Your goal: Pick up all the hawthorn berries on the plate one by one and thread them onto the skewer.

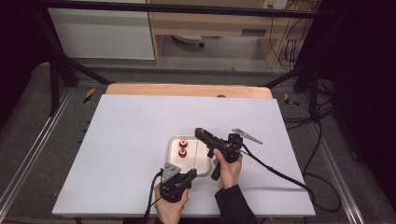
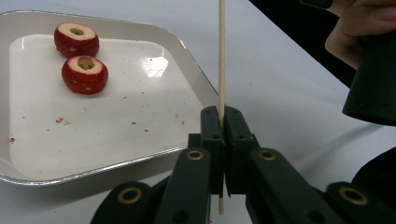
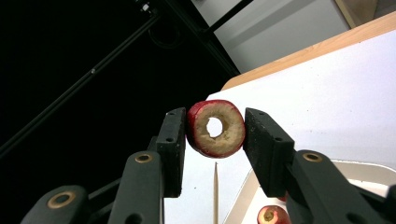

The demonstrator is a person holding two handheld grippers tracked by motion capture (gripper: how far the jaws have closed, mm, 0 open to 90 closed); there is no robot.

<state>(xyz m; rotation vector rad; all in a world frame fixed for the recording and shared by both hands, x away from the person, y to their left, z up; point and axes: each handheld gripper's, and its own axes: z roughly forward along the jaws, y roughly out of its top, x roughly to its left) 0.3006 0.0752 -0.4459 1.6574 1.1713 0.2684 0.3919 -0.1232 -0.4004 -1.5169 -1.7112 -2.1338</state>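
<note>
Red cored fruit ring (image 3: 215,129) held between the jaws of the right gripper (image 3: 215,140).
Left gripper (image 2: 223,135) is closed on a thin wooden skewer (image 2: 222,56), upright beside the white metal tray (image 2: 196,70).

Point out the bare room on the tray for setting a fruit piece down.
The tray is bare from its near rim up to the two red pieces in its far corner. The edge by the skewer is crowded by the left gripper.

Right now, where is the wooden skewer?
The wooden skewer stands upright in the shut left gripper, beside the tray's right edge.
</note>
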